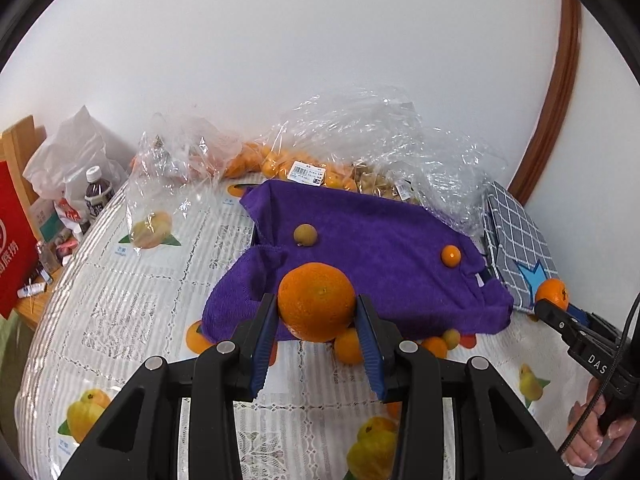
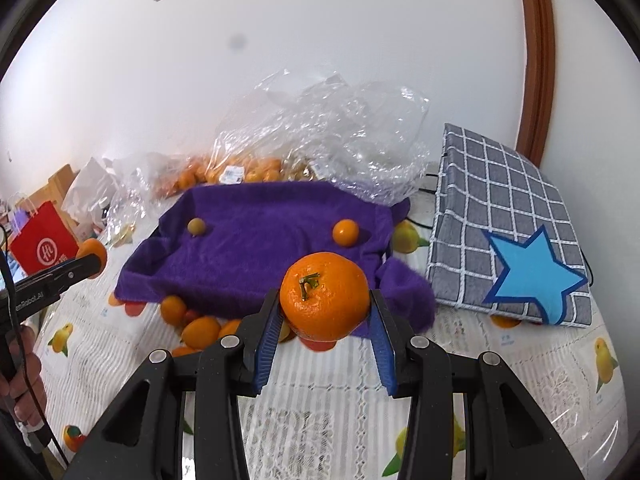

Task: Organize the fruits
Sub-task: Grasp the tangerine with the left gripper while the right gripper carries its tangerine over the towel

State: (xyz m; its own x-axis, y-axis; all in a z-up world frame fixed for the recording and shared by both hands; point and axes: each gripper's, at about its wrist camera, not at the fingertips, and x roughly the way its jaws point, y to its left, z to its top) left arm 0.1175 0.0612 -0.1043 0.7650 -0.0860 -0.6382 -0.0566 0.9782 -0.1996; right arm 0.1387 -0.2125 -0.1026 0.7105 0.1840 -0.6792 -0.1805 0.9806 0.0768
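My left gripper [image 1: 317,310] is shut on an orange [image 1: 317,300], held above the near edge of a purple towel [image 1: 360,280] draped over a box. My right gripper [image 2: 325,307] is shut on a second orange [image 2: 325,294] with a green stem, above the towel's near right corner [image 2: 260,256]. On the towel lie a small brownish-green fruit [image 1: 305,235] [image 2: 197,226] and a small kumquat [image 1: 451,256] [image 2: 345,232]. Several loose kumquats [image 2: 200,330] lie on the tablecloth just in front of the towel. The right gripper shows at the left wrist view's right edge [image 1: 554,304].
Clear plastic bags [image 1: 360,140] with small oranges lie behind the towel. A grey checked cloth-covered box with a blue star [image 2: 508,240] stands to the right. A bottle [image 1: 97,194], a red bag [image 1: 12,240] and clutter sit at the far left. A wall stands close behind.
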